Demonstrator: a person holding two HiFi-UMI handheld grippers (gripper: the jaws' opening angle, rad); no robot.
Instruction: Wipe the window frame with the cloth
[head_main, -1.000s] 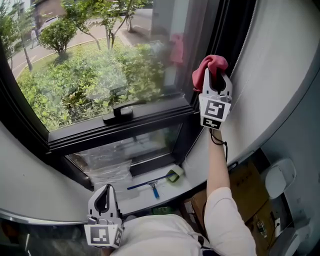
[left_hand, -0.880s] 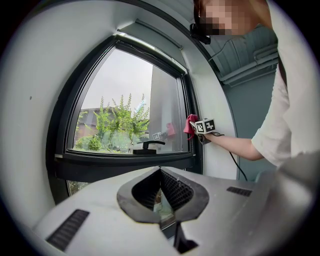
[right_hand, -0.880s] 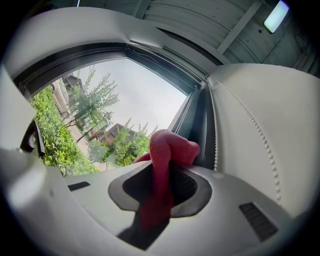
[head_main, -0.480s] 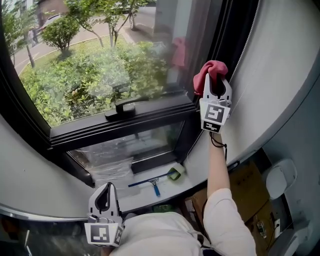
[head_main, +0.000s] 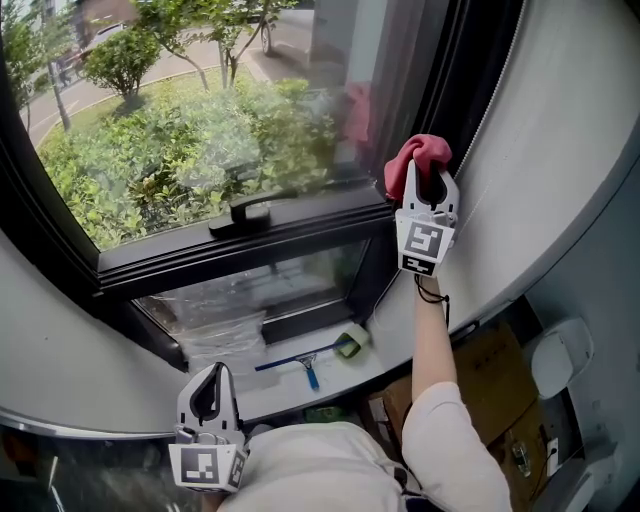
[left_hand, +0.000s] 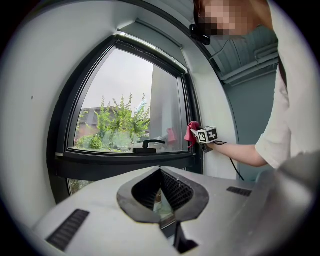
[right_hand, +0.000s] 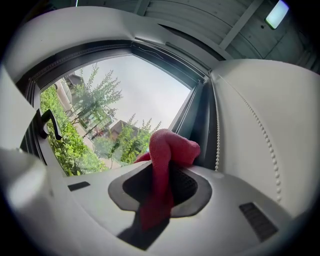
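Fingers: our right gripper (head_main: 430, 172) is clenched on the red cloth (head_main: 418, 153); our left gripper (head_main: 212, 375) is closed on nothing.
Cloth: we hold it at the window frame (head_main: 450, 80), on its right upright.

Grippers: 2. The left gripper (head_main: 209, 374) is at 7 o'clock in the head view; the right gripper (head_main: 428, 172) is at 1 o'clock.
Marker cubes: 2, one per gripper (head_main: 207, 468) (head_main: 422, 245).
Cloths: 1, the red cloth (head_main: 415, 150), at 1 o'clock.
Window frames: 1, the dark window frame (head_main: 250, 258).
Handles: 1, the black window handle (head_main: 245, 213), at 11 o'clock.
Squeegees: 1, the blue squeegee (head_main: 300, 365), at 6 o'clock.
Green items: 1, the green block (head_main: 350, 347), just beside the squeegee.
Boxes: 1, the cardboard box (head_main: 495, 375), at 4 o'clock.
Cords: 1, the bead cord (right_hand: 262, 135).
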